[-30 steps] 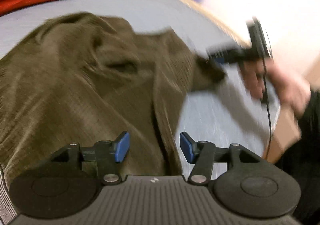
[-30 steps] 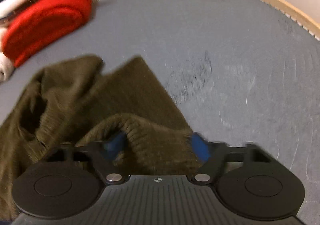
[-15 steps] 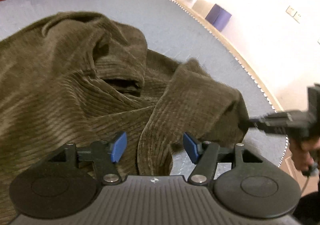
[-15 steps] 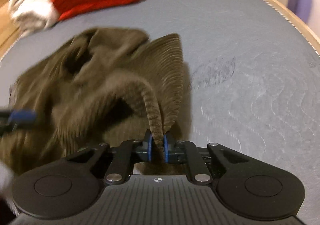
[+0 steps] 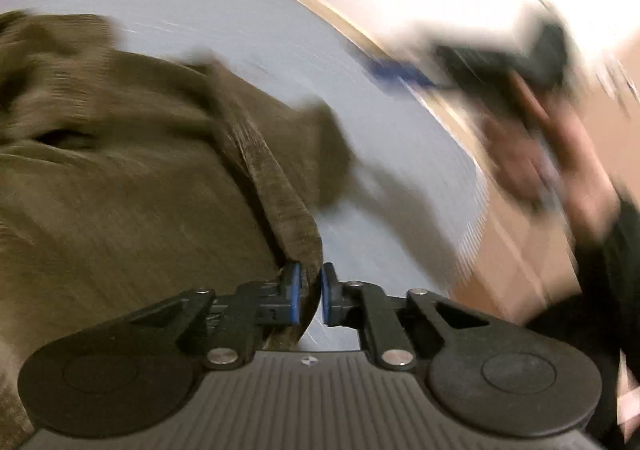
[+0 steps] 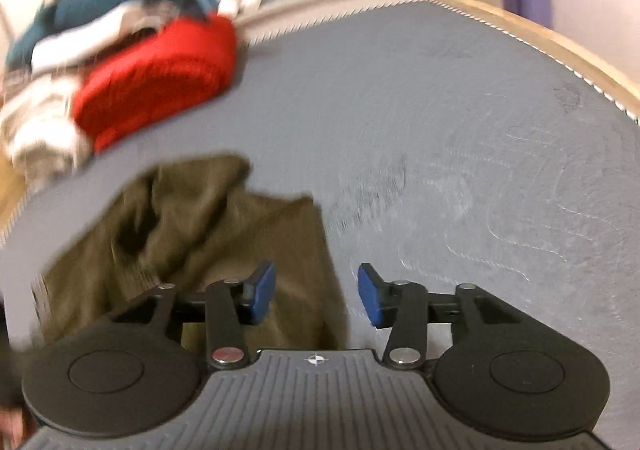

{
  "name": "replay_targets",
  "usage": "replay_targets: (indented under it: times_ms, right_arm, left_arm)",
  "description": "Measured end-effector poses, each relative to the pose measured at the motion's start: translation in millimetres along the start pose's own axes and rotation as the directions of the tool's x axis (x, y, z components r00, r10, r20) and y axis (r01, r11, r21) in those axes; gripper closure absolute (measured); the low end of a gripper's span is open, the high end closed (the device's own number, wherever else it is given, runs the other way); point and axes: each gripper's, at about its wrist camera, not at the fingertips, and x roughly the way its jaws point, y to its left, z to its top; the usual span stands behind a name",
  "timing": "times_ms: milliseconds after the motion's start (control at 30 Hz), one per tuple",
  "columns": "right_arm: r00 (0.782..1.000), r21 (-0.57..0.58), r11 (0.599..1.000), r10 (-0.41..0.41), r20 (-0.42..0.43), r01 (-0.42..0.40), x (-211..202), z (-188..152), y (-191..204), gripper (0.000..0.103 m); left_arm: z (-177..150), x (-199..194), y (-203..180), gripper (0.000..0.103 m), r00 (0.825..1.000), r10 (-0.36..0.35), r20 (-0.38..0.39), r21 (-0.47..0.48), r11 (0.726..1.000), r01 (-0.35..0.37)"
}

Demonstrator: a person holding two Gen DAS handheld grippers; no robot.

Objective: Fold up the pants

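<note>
Half a second ago the right gripper was clamped on a ridge of the pants while the left stood wide; now the roles have swapped. Its blue pads stand apart and its jaws are opening, with nothing between them: the olive corduroy lies below and toward 9 o'clock of them in the right wrist view, and bare grey mat shows under the right-hand pad. The left gripper has closed in, its jaws closing on a fold of the pants, which rises from between the pads toward 11 o'clock; the cloth fills the left wrist view from 8 to 11 o'clock. Up at 2 o'clock in that view, heavily blurred, the right gripper and the hand holding it hang clear of the fabric. The pants lie bunched and unfolded on the mat, well apart from the red garment at 10 o'clock. I judge this a handover of the grip: the left now anchors an edge, and the right is free to take a new hold for spreading the cloth flat.
</note>
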Motion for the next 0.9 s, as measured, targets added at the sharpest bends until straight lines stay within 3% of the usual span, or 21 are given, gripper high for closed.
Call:
replay_targets:
  times_ms: [67,133,167,200,267,333,400,433,467,500,533,600,667,700,733,767,800,833,900]
  right_arm:
    - [1.000,0.067,0.998,0.021,0.019,-0.023,9.6,5.5,-2.2,0.047]
    - [0.999,0.119,0.992,0.047,0.012,-0.048,26.5,8.8,-2.1,0.042]
    - [0.998,0.134,0.989,0.055,-0.003,-0.055,40.0,9.4,0.0,0.040]
    - [0.998,0.137,0.989,0.059,-0.017,-0.056,50.9,10.8,2.5,0.039]
    - [0.997,0.134,0.989,0.061,-0.047,-0.054,73.2,12.9,11.1,0.038]
    - [0.994,0.138,0.989,0.065,-0.084,-0.053,99.8,13.1,21.5,0.038]
    - [0.993,0.136,0.989,0.065,-0.095,-0.051,119.0,15.1,31.4,0.036]
    - [0.994,0.124,0.991,0.055,-0.099,-0.043,128.5,16.2,37.3,0.034]
    - [0.994,0.103,0.994,0.042,-0.102,-0.031,138.8,18.0,44.2,0.032]
    - [0.994,0.082,0.996,0.031,-0.106,-0.022,147.7,19.2,49.8,0.031]
    - [0.993,0.066,0.998,0.022,-0.114,-0.014,157.0,21.2,54.5,0.031]
    - [0.991,0.052,0.999,-0.005,-0.130,0.012,174.7,23.9,58.7,0.031]
    - [0.989,0.041,0.998,-0.033,-0.143,0.040,187.0,26.4,61.6,0.031]
    - [0.988,0.036,0.998,-0.047,-0.149,0.053,193.4,27.3,63.9,0.031]
    - [0.986,0.027,0.997,-0.064,-0.157,0.069,199.6,27.8,66.8,0.031]
    - [0.983,0.015,0.996,-0.080,-0.164,0.084,204.5,28.1,69.3,0.031]
    - [0.981,0.003,0.995,-0.096,-0.171,0.098,208.1,28.2,71.1,0.039]
    - [0.978,-0.008,0.993,-0.117,-0.174,0.117,210.3,27.3,73.0,0.044]
    - [0.975,-0.021,0.990,-0.144,-0.172,0.142,213.0,25.6,75.0,0.066]
  left_arm:
    - [-13.3,3.3,-13.1,0.093,0.995,0.065,-0.069,0.094,0.994,-0.058]
    - [-21.4,-1.0,-7.8,0.081,0.992,0.089,-0.090,0.082,0.993,-0.082]
    - [-22.6,-6.6,-3.0,0.054,0.992,0.098,-0.084,0.065,0.994,-0.092]
    - [-23.0,-16.8,0.8,0.035,0.992,0.115,-0.050,0.049,0.992,-0.113]
    - [-21.1,-42.7,11.1,0.032,0.989,0.142,0.044,0.003,0.990,-0.142]
    - [-19.2,-68.7,26.2,0.032,0.974,0.189,0.123,-0.072,0.981,-0.181]
    - [-21.3,-95.5,43.8,0.030,0.937,0.289,0.197,-0.185,0.949,-0.254]
    - [-23.5,-109.0,55.5,0.029,0.910,0.355,0.216,-0.263,0.918,-0.296]
    - [-26.9,-121.5,66.9,0.022,0.879,0.423,0.220,-0.339,0.878,-0.337]
    - [-32.1,-134.6,79.8,0.016,0.841,0.501,0.205,-0.425,0.819,-0.385]
    - [-40.5,-149.6,96.2,0.016,0.796,0.580,0.172,-0.516,0.741,-0.429]
    - [-60.0,-176.8,124.4,0.015,0.722,0.682,0.118,-0.643,0.607,-0.468]
    - [-77.8,-197.2,148.5,0.014,0.661,0.749,0.042,-0.717,0.484,-0.502]
    - [-86.9,-203.7,160.3,0.013,0.640,0.768,-0.001,-0.735,0.434,-0.521]
    - [-92.2,-207.1,171.2,0.012,0.632,0.774,-0.037,-0.745,0.400,-0.533]
    - [-98.8,-209.7,181.6,0.012,0.636,0.768,-0.074,-0.754,0.375,-0.540]
    - [-106.6,-206.9,193.2,0.012,0.661,0.744,-0.100,-0.758,0.373,-0.535]
    - [-112.3,-204.4,204.2,0.012,0.693,0.711,-0.117,-0.757,0.388,-0.526]
    - [-118.9,-190.8,218.3,0.012,0.760,0.636,-0.135,-0.747,0.438,-0.500]
